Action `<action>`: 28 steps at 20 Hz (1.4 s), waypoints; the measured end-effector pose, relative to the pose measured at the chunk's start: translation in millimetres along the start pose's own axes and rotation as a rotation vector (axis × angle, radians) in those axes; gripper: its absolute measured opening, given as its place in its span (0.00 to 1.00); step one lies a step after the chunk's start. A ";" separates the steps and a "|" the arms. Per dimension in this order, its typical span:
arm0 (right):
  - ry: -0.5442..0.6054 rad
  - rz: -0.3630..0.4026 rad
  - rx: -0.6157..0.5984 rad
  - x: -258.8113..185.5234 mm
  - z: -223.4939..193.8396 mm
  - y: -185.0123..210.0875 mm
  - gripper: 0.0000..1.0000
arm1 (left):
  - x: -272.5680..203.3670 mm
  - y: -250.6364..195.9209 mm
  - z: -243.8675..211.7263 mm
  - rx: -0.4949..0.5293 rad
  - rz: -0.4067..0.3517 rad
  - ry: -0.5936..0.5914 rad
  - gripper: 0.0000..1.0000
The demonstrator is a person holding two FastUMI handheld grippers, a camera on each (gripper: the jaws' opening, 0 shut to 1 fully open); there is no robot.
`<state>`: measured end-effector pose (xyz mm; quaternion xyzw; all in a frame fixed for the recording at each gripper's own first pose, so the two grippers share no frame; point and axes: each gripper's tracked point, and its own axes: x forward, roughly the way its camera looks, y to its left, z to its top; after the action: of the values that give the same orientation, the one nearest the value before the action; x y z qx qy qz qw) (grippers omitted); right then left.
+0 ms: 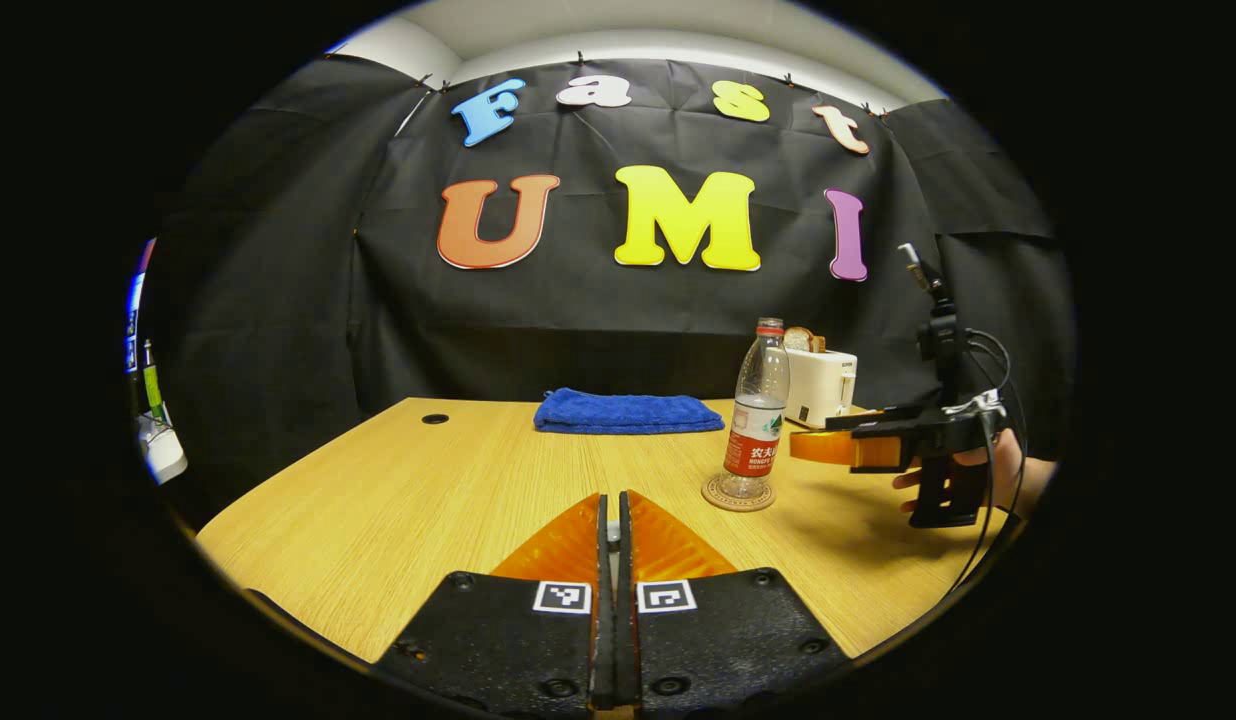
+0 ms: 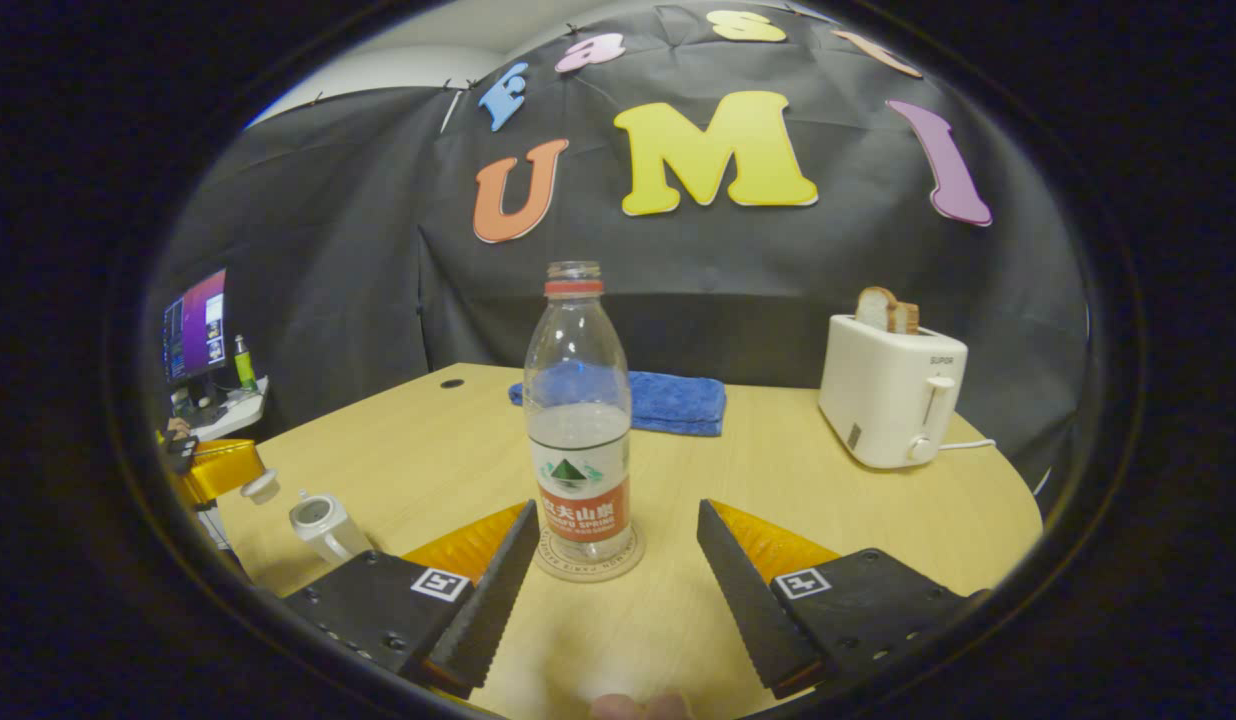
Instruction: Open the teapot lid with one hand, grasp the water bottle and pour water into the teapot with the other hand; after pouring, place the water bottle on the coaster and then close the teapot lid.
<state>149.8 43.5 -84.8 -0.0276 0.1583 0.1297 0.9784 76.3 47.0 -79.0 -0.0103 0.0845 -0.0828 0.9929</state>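
Note:
A clear, uncapped water bottle (image 2: pixel 578 430) with a red-and-white label stands upright on a round coaster (image 2: pixel 633 560), partly filled. My right gripper (image 2: pixel 615 508) is open, its fingers on either side of the bottle's base and not touching it. In the left gripper view the bottle (image 1: pixel 758 410) and coaster (image 1: pixel 723 497) sit right of centre, with the right gripper (image 1: pixel 828 445) just to their right. My left gripper (image 1: pixel 611 510) is shut; the right gripper view shows it (image 2: pixel 213 470) at the far left holding the white teapot lid (image 2: pixel 261 487). The small white teapot (image 2: pixel 323 525) stands uncovered below.
A folded blue towel (image 1: pixel 628 412) lies at the back of the wooden table (image 1: pixel 428 500). A white toaster (image 2: pixel 893 400) with bread stands at the back right, its cord trailing. A monitor (image 2: pixel 193 325) sits beyond the table's left edge.

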 end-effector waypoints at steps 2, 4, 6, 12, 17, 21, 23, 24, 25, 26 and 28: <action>-0.021 -0.013 0.001 -20.4 -1.5 -5.4 0.95 | 7.7 1.6 -0.4 0.008 0.016 -0.005 0.03; -0.049 -0.035 -0.007 -39.9 -0.6 -13.3 0.94 | 16.4 1.2 -2.4 0.005 0.020 -0.004 0.03; -0.086 -0.071 -0.019 -58.3 1.4 -24.4 0.94 | 23.5 -1.4 -8.7 0.012 0.020 0.010 0.03; -0.144 -0.123 0.016 -88.8 10.4 -48.8 0.93 | 29.2 -8.4 -15.3 0.050 0.021 0.021 0.03; -0.151 -0.098 0.028 -90.2 8.4 -43.3 0.93 | 29.0 -3.2 -23.9 0.071 0.043 0.040 0.03; -0.155 -0.087 0.044 -92.3 7.8 -41.3 0.95 | 30.0 -5.5 -27.1 0.056 0.064 0.047 0.03; -0.163 -0.081 0.061 -96.7 8.1 -40.4 0.93 | 30.4 -5.7 -26.8 0.058 0.088 0.046 0.07; -0.167 -0.080 0.071 -98.2 8.0 -39.9 0.93 | 29.9 -4.9 -27.1 0.057 0.097 0.050 0.11; -0.169 -0.078 0.081 -99.7 7.2 -39.4 0.93 | 27.9 -5.1 -27.0 0.052 0.102 0.052 0.17; -0.170 -0.077 0.091 -103.0 5.6 -38.6 0.93 | 25.0 -8.9 -26.2 0.045 0.093 0.052 0.46; -0.176 -0.082 0.109 -110.0 4.0 -40.4 0.93 | 17.8 -12.6 -15.2 0.042 0.102 0.022 0.63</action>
<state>60.8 -22.0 -45.7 0.0308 0.0774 0.0824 0.9931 89.0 31.5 -96.5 0.0159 0.0941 -0.0342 0.9948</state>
